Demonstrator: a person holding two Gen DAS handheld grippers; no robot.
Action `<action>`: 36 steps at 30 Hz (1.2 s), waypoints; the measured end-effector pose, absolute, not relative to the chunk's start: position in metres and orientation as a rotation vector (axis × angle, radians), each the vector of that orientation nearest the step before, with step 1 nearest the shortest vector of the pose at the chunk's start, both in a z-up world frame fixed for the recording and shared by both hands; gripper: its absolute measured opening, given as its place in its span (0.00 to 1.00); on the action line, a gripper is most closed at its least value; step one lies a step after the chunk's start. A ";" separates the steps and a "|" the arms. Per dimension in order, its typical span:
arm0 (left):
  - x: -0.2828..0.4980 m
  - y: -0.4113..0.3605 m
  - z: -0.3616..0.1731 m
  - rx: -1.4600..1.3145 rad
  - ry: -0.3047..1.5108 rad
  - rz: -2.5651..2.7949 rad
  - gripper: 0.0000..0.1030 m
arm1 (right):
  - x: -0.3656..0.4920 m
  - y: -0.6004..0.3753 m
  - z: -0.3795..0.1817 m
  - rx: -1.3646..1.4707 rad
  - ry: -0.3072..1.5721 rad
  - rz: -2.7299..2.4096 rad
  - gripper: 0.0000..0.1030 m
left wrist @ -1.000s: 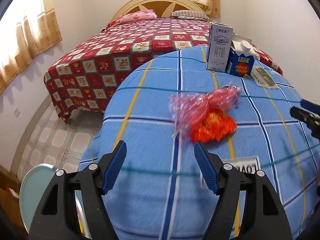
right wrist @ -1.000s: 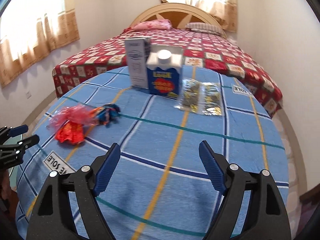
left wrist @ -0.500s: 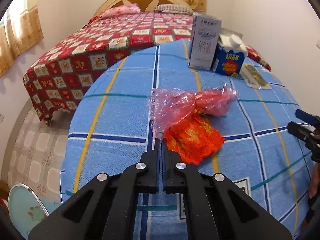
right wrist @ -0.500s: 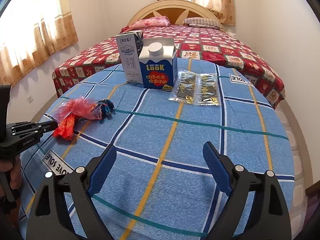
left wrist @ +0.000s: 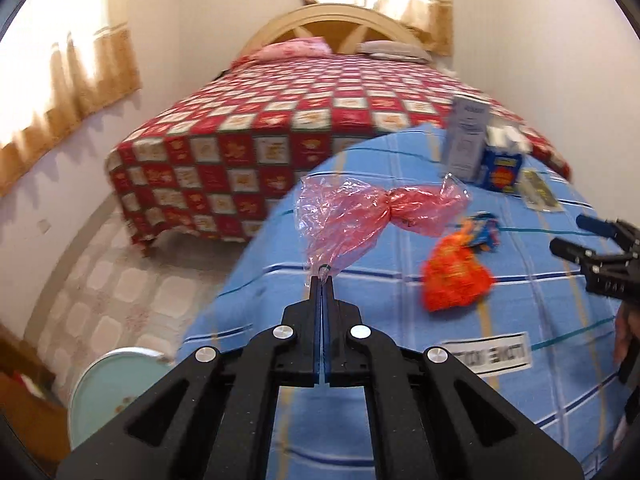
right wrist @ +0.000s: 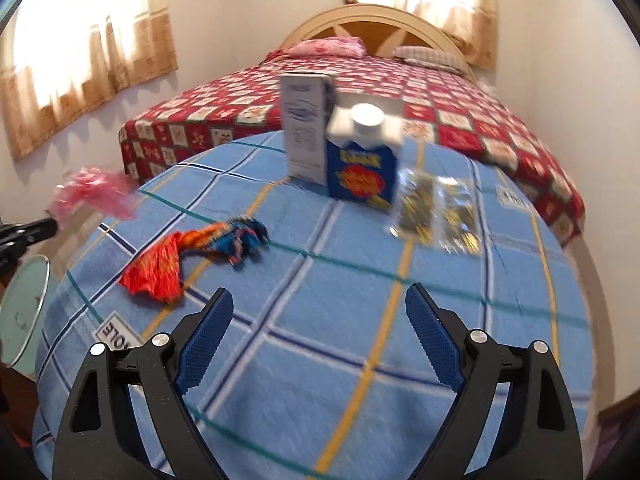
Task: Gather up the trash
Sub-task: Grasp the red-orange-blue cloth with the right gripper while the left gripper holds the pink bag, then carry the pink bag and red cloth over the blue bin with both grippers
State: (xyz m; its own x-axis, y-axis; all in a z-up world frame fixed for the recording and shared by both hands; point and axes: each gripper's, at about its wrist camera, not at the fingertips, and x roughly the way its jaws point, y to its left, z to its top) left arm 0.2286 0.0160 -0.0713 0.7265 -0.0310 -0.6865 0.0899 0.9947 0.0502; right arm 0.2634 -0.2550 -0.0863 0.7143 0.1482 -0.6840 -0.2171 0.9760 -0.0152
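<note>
Pink crinkly plastic bag (left wrist: pixel 372 216) hangs off the table, pinched by one corner in the closed left gripper (left wrist: pixel 322 280), its long axis running right from the tips. The right gripper (right wrist: pixel 318 320) is open and empty, facing the orange wrapper (right wrist: pixel 160 266) lying ahead-left on the blue cloth (right wrist: pixel 360 288); cartons (right wrist: pixel 362 160) stand beyond, nothing between.

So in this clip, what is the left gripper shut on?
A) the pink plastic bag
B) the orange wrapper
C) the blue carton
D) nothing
A: the left gripper has its jaws closed on a corner of the pink plastic bag, lifted off the table, while the orange wrapper lies on the blue tablecloth.
</note>
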 end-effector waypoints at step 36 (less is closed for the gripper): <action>0.163 0.060 -0.074 0.059 0.771 -0.005 0.00 | 0.237 -0.215 -0.095 -0.013 0.845 0.392 0.13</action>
State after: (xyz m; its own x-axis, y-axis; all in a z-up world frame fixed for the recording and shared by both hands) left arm 0.1628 0.0596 -0.0739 0.7169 0.0172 -0.6969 0.0261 0.9983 0.0515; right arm 0.2374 -0.2154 -0.0949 0.5967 0.3325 -0.7303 -0.3428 0.9285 0.1426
